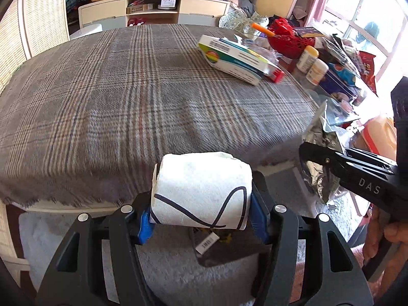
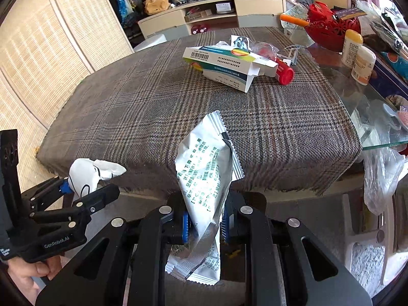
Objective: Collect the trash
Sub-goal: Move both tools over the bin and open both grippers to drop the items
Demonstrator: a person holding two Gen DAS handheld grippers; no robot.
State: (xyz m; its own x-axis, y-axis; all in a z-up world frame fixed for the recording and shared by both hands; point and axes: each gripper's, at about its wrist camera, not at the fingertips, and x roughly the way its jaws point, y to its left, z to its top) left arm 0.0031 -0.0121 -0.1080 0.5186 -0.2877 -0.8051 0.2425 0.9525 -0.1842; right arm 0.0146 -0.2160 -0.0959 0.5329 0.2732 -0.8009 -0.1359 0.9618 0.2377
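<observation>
Over plaid tablecloth [image 1: 127, 97], left fingers [image 1: 145, 224] clamping crumpled white tissue [image 1: 201, 193], right fingers [image 2: 187, 223] clamping silver wrapper [image 2: 206, 178].

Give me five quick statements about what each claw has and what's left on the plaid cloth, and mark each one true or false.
1. The left claw is shut on a wad of white tissue. True.
2. The right claw is open, holding nothing. False: it is shut on a silver foil packet with green print.
3. A white medicine box lies on the plaid cloth. True.
4. The medicine box stands upright on its end. False: it lies flat, an end flap open.
5. A red basket sits at the near edge of the cloth. False: it sits at the far right, beyond the cloth.
</observation>
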